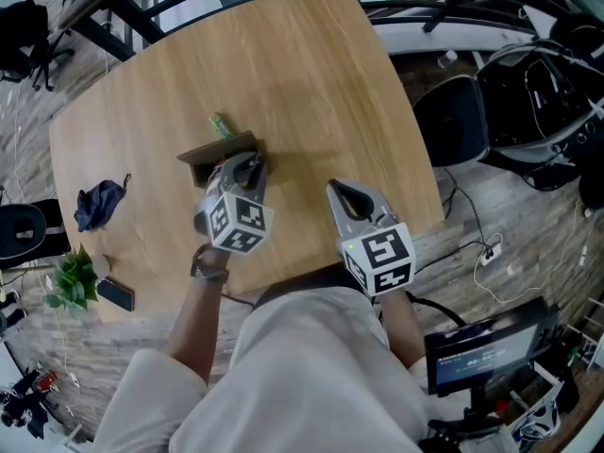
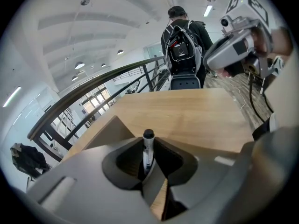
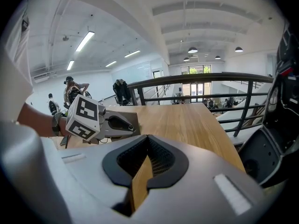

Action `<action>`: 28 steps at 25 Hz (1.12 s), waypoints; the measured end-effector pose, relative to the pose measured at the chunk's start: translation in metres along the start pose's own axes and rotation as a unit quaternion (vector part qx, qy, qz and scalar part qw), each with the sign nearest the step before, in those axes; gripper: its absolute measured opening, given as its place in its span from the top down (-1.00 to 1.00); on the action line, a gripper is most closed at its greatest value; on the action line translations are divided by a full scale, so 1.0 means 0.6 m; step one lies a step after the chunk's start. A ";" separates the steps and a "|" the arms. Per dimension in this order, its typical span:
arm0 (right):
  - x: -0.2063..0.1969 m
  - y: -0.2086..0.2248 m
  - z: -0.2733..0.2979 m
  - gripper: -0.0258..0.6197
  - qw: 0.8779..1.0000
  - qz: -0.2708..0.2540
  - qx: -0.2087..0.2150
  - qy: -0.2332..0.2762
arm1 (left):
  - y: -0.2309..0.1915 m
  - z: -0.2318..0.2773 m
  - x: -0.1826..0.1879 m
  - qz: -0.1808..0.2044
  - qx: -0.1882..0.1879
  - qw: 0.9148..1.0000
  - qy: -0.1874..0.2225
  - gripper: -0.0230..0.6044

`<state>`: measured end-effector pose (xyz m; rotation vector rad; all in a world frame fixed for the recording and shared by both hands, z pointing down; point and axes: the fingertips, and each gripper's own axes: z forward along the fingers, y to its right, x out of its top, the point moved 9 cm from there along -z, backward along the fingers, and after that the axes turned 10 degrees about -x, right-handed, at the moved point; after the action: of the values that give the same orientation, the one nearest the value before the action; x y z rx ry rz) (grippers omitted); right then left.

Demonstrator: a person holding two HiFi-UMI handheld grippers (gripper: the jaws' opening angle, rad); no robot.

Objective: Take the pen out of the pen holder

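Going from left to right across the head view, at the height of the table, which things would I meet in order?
Dark cloth → left claw → right claw → black chair.

The head view looks steeply down from above the person onto the whole table [image 1: 311, 83]. The left gripper view sits low and close over the tabletop, facing across it, with the right gripper [image 2: 212, 63] at its upper right. The right gripper view looks along the same tabletop from the near edge, with the left gripper [image 3: 126, 124] at its left.
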<state>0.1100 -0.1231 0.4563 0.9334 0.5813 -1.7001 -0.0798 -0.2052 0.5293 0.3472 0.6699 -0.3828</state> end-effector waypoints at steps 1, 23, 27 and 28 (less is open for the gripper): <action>0.000 0.001 -0.001 0.91 1.000 0.000 0.000 0.000 | 0.000 -0.001 0.001 -0.001 0.000 1.000 0.002 0.70; 0.021 -0.005 -0.026 0.91 0.999 -0.013 0.003 0.030 | -0.011 -0.061 0.034 -0.042 0.036 0.996 0.069 0.70; 0.032 -0.009 -0.029 0.91 0.999 -0.019 0.005 0.039 | -0.015 -0.082 0.036 -0.061 0.052 0.993 0.089 0.70; 0.035 -0.011 -0.029 0.91 0.999 -0.020 0.005 0.041 | -0.016 -0.087 0.035 -0.062 0.057 0.992 0.092 0.70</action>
<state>0.1063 -0.1196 0.4290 1.0085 0.6513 -1.7084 -0.0965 -0.1959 0.4752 0.4536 0.8541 -0.5128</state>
